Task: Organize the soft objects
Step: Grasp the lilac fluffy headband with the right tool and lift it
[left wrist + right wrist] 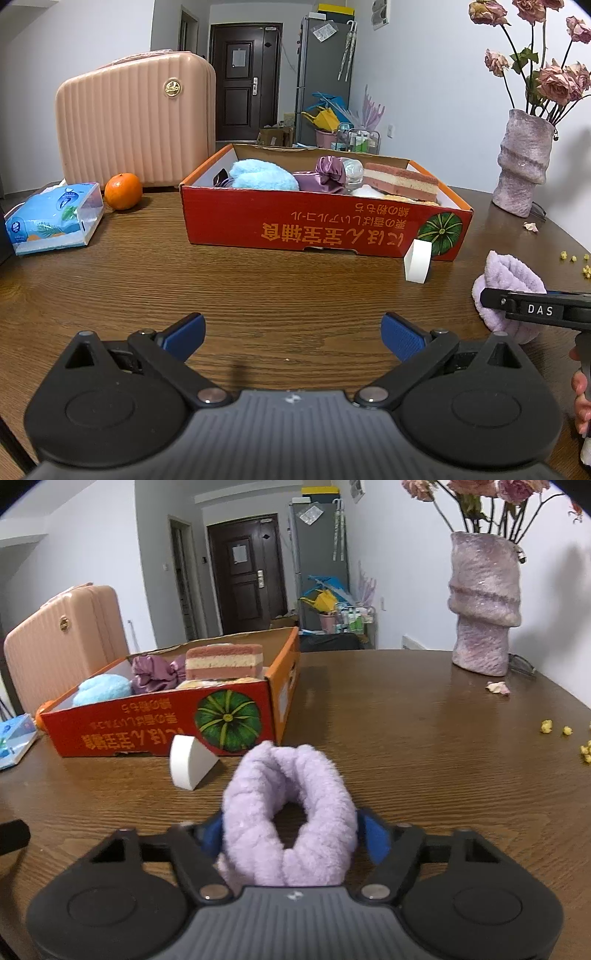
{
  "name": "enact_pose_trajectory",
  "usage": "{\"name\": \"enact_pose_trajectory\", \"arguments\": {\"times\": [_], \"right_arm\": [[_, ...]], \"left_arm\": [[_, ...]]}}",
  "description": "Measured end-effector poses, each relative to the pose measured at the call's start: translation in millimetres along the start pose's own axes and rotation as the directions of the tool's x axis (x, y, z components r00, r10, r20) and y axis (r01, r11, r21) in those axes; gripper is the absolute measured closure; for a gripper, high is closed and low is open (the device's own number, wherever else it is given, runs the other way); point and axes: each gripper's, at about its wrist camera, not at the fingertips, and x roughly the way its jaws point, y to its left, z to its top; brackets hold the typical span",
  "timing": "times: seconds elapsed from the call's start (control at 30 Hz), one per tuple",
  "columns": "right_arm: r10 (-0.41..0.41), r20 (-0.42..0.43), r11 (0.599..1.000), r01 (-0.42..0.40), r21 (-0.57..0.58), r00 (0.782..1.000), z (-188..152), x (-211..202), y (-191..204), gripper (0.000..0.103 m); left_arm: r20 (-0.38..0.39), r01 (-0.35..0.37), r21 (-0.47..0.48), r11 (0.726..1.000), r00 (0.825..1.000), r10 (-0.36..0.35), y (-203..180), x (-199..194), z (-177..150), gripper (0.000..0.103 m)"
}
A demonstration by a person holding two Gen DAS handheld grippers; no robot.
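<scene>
A fluffy lilac headband [288,812] sits between the blue pads of my right gripper [290,834], which is closed against its sides just above the table. It also shows in the left wrist view [508,291], at the right edge. A red cardboard box [325,225] holds a light blue fluffy item [258,175], a purple satin item [327,175] and a pink-and-cream sponge [400,181]. The box also shows in the right wrist view [155,723]. A white wedge sponge [190,762] stands in front of the box. My left gripper [293,338] is open and empty over the table.
A pink suitcase [136,118], an orange [123,191] and a tissue pack [51,218] are at the left. A lilac vase [484,605] with dried roses stands at the right, with petals [498,687] and yellow crumbs [554,727] near it.
</scene>
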Motion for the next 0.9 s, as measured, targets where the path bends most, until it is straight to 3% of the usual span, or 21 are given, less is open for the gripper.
{"name": "enact_pose_trajectory", "arguments": {"times": [0.3, 0.9], "right_arm": [[0.027, 0.014, 1.0, -0.027, -0.017, 1.0, -0.8, -4.3, 3.7, 0.068], [-0.029, 0.13, 0.999, 0.026, 0.024, 0.991, 4.7, -19.4, -7.4, 0.07]], "left_arm": [[0.0, 0.0, -0.001, 1.0, 1.0, 0.0, -0.1, 0.0, -0.1, 0.0], [-0.013, -0.005, -0.001, 1.0, 1.0, 0.005, -1.0, 4.2, 0.1, 0.0]]}}
